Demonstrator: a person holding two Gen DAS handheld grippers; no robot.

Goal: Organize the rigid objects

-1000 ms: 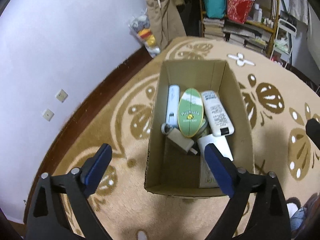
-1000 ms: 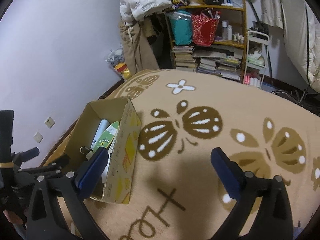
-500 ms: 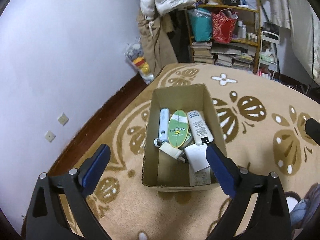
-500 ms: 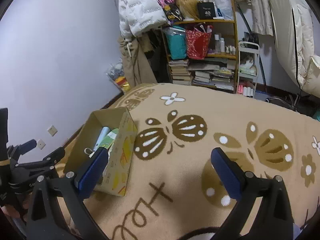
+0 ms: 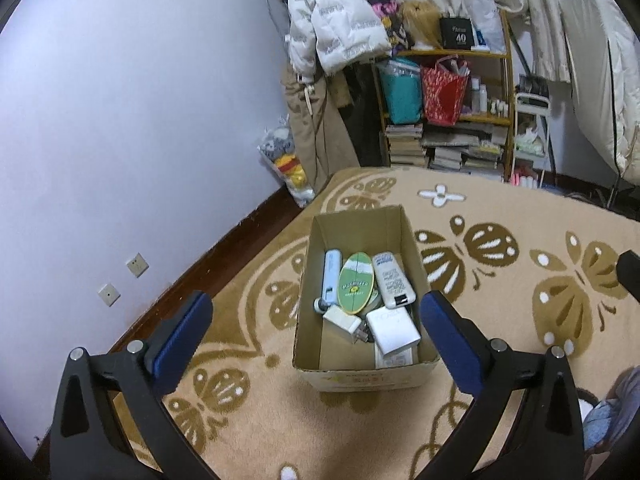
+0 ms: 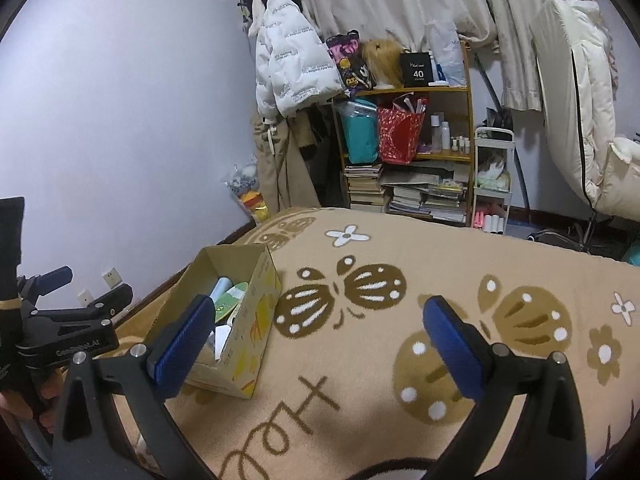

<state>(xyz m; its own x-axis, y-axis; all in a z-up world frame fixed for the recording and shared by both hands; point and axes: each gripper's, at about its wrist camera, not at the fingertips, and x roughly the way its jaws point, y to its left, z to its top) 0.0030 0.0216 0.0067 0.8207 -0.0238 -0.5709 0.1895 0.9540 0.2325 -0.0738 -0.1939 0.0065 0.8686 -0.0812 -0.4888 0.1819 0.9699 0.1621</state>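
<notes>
An open cardboard box (image 5: 362, 224) stands on the patterned beige rug (image 5: 500, 300). Inside lie a green oval tin (image 5: 355, 289), a pale blue tube (image 5: 331, 274), a white bottle (image 5: 393, 280), a white charger plug (image 5: 343, 319) and a white box (image 5: 393, 330). My left gripper (image 5: 316, 320) hovers above and in front of the box, its jaws still opening and wide apart, with nothing between them. My right gripper (image 6: 318, 330) stands open and empty over the rug, to the right of the same box (image 6: 256, 300). The left gripper (image 6: 86, 302) also shows at the left edge of the right wrist view.
A purple wall (image 5: 140, 120) with sockets runs along the left. At the back stand a wooden shelf (image 6: 404, 152) with bags and stacked books, hanging coats (image 6: 294, 68) and a white cart (image 6: 492, 176). A white chair (image 6: 580, 120) is at the right.
Both grippers have pulled back and risen, so the box looks smaller and more of the room shows. The left jaws have spread a little wider.
</notes>
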